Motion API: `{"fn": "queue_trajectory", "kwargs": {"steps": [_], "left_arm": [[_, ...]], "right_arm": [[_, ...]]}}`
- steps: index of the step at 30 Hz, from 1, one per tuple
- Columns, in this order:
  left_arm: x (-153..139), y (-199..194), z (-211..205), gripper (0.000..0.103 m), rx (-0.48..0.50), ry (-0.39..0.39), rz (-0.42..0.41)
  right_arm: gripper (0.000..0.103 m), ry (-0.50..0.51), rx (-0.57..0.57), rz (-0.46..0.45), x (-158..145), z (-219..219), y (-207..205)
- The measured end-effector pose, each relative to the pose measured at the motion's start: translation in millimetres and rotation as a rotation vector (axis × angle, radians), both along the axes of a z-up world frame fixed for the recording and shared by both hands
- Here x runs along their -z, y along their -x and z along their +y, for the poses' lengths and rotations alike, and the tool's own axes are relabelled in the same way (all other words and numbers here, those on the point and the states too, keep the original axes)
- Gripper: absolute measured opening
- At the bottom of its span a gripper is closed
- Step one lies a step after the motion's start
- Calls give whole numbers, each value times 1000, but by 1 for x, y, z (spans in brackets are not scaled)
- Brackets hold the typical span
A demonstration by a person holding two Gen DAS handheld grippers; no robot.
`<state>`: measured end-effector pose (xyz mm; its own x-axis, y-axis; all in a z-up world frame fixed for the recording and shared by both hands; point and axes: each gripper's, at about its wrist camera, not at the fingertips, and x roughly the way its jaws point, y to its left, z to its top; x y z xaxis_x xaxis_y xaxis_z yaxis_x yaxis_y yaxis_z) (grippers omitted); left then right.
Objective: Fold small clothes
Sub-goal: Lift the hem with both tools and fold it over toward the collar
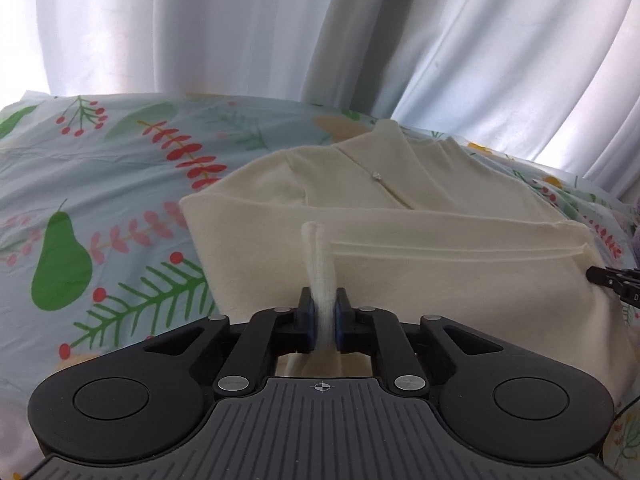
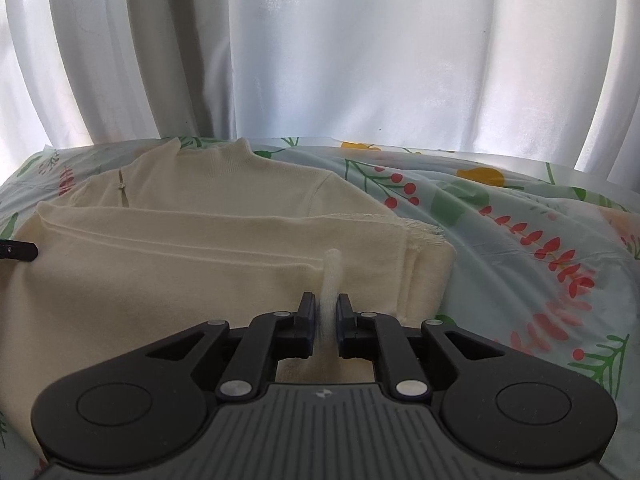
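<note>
A cream sweater point(image 1: 400, 264) is laid on a bedsheet point(image 1: 100, 184) printed with pears, leaves and red berries, in front of white curtains point(image 1: 240, 28). The sweater's lower part is folded up over its chest, so that the collar point(image 2: 230, 156) and shoulders are left showing beyond the folded edge. A small metal ornament point(image 2: 121, 186) is seen on the chest near the collar.

A raised ridge of the sweater's hem is pinched by the left hand-held gripper point(image 1: 324, 312), its blue-padded jaws pressed together on the fabric toward the sweater's left side. A similar ridge of fabric is clamped by the right hand-held gripper point(image 2: 326, 312) toward the sweater's right side, close to the stacked layers at the folded corner. In the left wrist view the tip of the right gripper is glimpsed at the frame's right edge, beside the sweater; in the right wrist view the left gripper's tip is seen at the left edge.
</note>
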<state>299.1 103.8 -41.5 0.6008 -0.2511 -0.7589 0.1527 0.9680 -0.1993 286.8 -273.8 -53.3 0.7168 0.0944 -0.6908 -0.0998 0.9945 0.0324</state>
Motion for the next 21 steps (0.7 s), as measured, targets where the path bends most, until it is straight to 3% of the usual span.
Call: {"fn": "queue_trajectory", "kwargs": {"steps": [5,10,14,21], "left_arm": [[-64,5,6,9,53,52,-156],[-100,-39,-1,10,-55,-31,-343],[-81,-88,-8,10,-138,-24,-328],[-17,-124,-24,10,-180,-120,-188]], "right_arm": [[6,-40,-16,-135,-43,-2,6],[6,49,87,-293,-75,1,-33],[6,158,145,-358,-67,14,-73],[6,244,142,-281,-26,36,-110]]}}
